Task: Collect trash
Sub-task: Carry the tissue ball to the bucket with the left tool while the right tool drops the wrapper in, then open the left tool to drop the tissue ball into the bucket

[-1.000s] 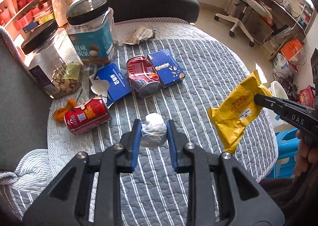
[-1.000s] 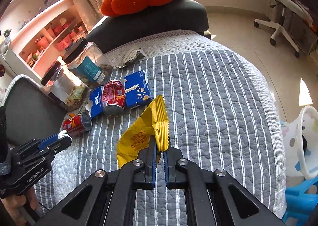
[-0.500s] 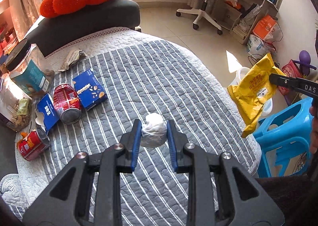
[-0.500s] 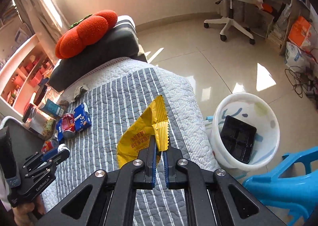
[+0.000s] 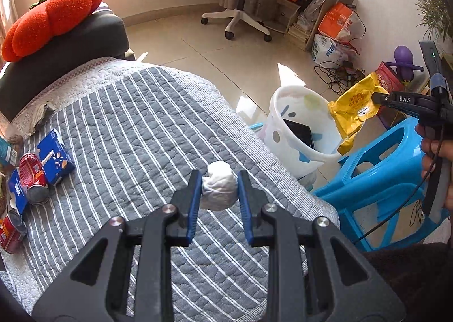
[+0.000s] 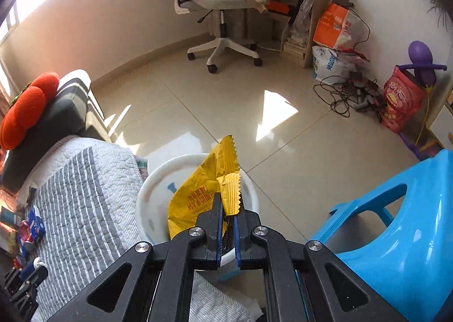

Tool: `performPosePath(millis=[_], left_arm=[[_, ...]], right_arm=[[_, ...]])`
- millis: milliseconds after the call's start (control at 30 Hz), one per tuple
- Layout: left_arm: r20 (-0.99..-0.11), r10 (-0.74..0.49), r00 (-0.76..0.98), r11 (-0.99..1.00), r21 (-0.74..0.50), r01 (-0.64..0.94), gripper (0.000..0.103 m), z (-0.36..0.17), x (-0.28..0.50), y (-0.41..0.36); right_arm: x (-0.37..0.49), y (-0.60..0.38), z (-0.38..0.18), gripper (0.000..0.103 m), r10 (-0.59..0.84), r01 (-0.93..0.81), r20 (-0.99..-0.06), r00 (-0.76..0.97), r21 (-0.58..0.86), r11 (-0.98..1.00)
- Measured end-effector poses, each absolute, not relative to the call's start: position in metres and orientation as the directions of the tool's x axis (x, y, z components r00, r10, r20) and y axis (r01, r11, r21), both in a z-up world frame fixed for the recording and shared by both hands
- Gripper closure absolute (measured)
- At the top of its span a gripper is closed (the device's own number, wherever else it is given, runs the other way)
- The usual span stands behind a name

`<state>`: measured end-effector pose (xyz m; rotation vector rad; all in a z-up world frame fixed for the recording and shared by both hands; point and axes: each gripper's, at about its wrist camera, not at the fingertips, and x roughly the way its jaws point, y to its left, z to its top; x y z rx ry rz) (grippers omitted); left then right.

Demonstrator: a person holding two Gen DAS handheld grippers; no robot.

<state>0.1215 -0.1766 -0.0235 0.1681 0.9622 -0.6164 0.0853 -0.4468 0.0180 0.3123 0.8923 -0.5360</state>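
Note:
My left gripper [image 5: 218, 189] is shut on a crumpled white paper ball [image 5: 218, 189] and holds it above the striped bed's near right part. My right gripper [image 6: 228, 211] is shut on a yellow snack wrapper [image 6: 203, 189] and holds it right above the white trash bin [image 6: 150, 203]. In the left wrist view the wrapper [image 5: 352, 107] hangs over the bin's [image 5: 283, 129] right rim. A black tray [image 5: 301, 132] lies inside the bin.
On the grey striped bed [image 5: 136, 129] at the left lie red cans [image 5: 32, 177], blue boxes [image 5: 55, 160] and a crumpled paper [image 5: 39, 114]. A blue plastic stool [image 5: 379, 169] stands right of the bin. An office chair [image 6: 220, 10] and cables [image 6: 348, 90] are farther off.
Both grippers have swung right, away from the bed's trash pile. The right gripper has carried the yellow wrapper from over the bed to above the bin. The left still holds the paper ball.

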Motion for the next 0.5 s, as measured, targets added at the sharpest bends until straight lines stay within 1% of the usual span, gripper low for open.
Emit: performPosePath(millis=[67,133,200,233,267,367,433,500], left_arm=[[-0.805,-0.432,0.408,0.795,-0.126,0.593,0.075,-0.021,0.12,-0.195],[-0.804,-0.436,0.405,0.774,-0.106,0.624,0.075,-0.021,0.118,-0.214],[-0.807,-0.437,0.397,0.755,-0.09,0.649,0.075,-0.023,0.117,-0.233],[-0.81,-0.438,0.391,0.746,-0.085,0.66,0.075,-0.024,0.118,-0.243],[-0.812,-0.44,0.383,0.738,-0.083,0.67,0.075,-0.025,0.118,-0.253],[-0.81,-0.452,0.373,0.708,-0.071,0.702,0.075,-0.026,0.121,-0.282],[-0.808,-0.458,0.37,0.686,-0.056,0.725,0.075,-0.027,0.124,-0.302],[-0.807,-0.462,0.367,0.673,-0.05,0.737,0.074,-0.03,0.129,-0.317]], right_arm=[[0.083,-0.454,0.013,0.093,-0.303,0.569,-0.806,0.508,0.05,0.821],[0.082,-0.46,0.009,0.084,-0.279,0.566,-0.818,0.503,0.068,0.821],[0.081,-0.466,0.007,0.072,-0.257,0.572,-0.825,0.503,0.094,0.815],[0.079,-0.469,0.008,0.06,-0.246,0.575,-0.825,0.509,0.113,0.81],[0.075,-0.471,0.009,0.055,-0.237,0.58,-0.821,0.52,0.135,0.804],[0.066,-0.48,0.015,0.05,-0.226,0.595,-0.816,0.533,0.171,0.786],[0.059,-0.485,0.018,0.044,-0.222,0.6,-0.818,0.53,0.178,0.78],[0.055,-0.487,0.019,0.042,-0.219,0.599,-0.822,0.526,0.176,0.781]])
